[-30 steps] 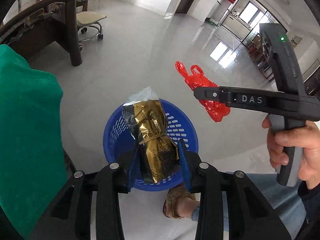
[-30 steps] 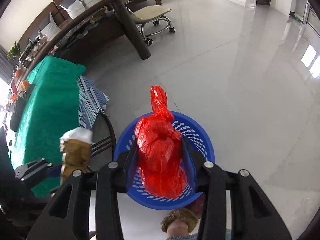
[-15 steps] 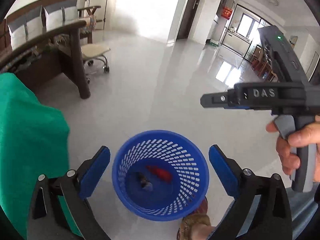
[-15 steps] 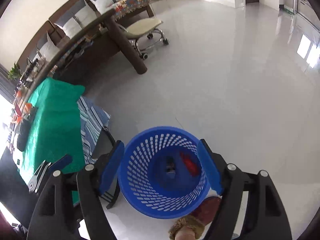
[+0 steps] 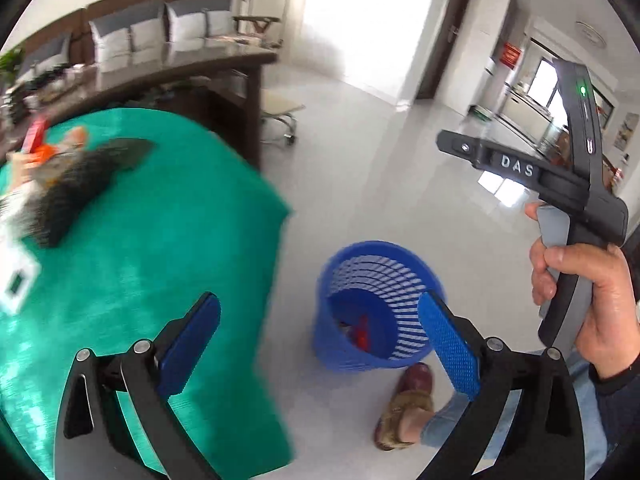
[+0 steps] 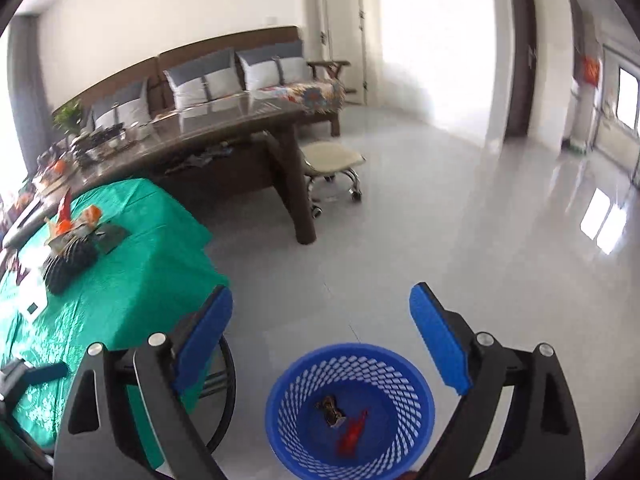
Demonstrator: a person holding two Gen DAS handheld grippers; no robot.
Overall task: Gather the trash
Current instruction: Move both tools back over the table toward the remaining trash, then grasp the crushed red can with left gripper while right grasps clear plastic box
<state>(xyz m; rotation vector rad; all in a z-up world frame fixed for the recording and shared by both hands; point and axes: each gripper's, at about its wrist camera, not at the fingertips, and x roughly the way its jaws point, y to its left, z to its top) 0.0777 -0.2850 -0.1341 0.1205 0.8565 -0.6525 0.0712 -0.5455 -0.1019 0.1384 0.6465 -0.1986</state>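
Beside the green-covered table (image 6: pixel 120 280), we are holding both tongs with nothing in them. Our left gripper (image 5: pixel 320 344) is standing wide, its blue pads framing the cloth edge and the blue basket (image 5: pixel 376 264) on the floor. Our right gripper (image 6: pixel 324 344) is opening further, nothing between its pads (image 6: pixel 436 340), and it is hanging above that same basket (image 6: pixel 352 356). In the basket we are seeing two dropped pieces: a red scrap (image 6: pixel 352 434) and a brownish wrapper (image 6: pixel 331 407).

More trash is waiting at the far end of the table: a dark netted bundle (image 6: pixel 70 262), a flat dark wrapper (image 6: pixel 112 236) just beside it, and orange and red scraps (image 6: pixel 64 216) behind. White cards are lying nearer the table's left edge; we cannot tell whether they count as trash.

We are judging all of this light, soft and crumpling, likely slippery where it is film or foil. The netted bundle probably wants a pinch across its middle bulk, where the pads can bite. The flat wrapper is the awkward one: we are expecting to catch a raised edge or corner, since a squeeze from above may only slide it over the cloth.
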